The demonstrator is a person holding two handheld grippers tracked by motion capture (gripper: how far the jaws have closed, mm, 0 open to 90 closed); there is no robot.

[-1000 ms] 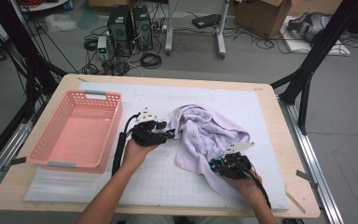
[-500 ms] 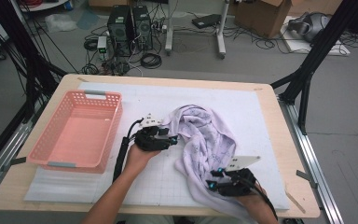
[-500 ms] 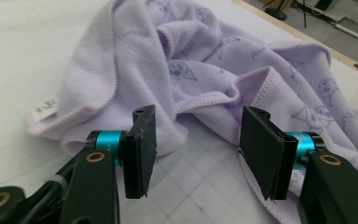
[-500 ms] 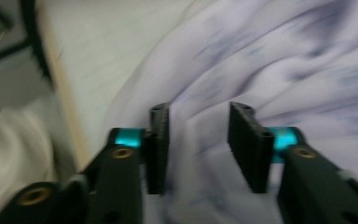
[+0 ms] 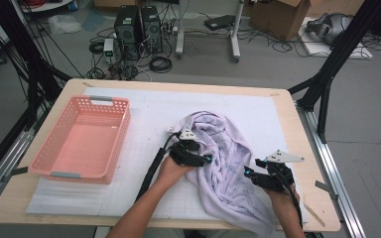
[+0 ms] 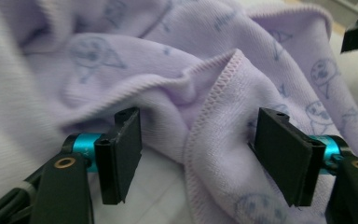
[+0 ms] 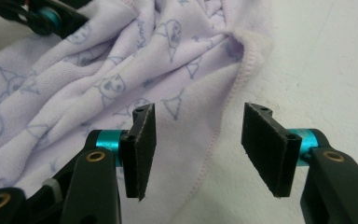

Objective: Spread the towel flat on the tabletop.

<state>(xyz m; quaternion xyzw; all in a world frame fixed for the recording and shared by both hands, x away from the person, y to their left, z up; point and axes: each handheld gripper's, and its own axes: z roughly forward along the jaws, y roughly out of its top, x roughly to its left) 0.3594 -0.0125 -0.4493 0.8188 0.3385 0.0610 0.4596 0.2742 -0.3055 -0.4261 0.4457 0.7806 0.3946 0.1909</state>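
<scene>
A crumpled lavender towel (image 5: 222, 148) printed with small cartoon figures lies right of the table's centre, and its near end reaches the front edge. My left gripper (image 5: 204, 159) is at the towel's left side. It stands open, and a stitched hem fold (image 6: 214, 93) of the towel (image 6: 121, 51) lies between its jaws (image 6: 198, 140). My right gripper (image 5: 250, 174) is at the towel's right side, also open (image 7: 198, 133). The pink-stitched towel edge (image 7: 214, 140) runs between its jaws over the white mat.
A pink plastic basket (image 5: 44, 158) with nothing in it stands at the left on the white gridded mat (image 5: 144, 106). The left gripper's black cable (image 5: 151, 171) trails toward the front. Bare mat lies behind the towel and to its right.
The towel has been drawn out toward the front edge. My left gripper has shifted right and nearer onto the towel. My right gripper let go and moved off to the towel's right edge.
</scene>
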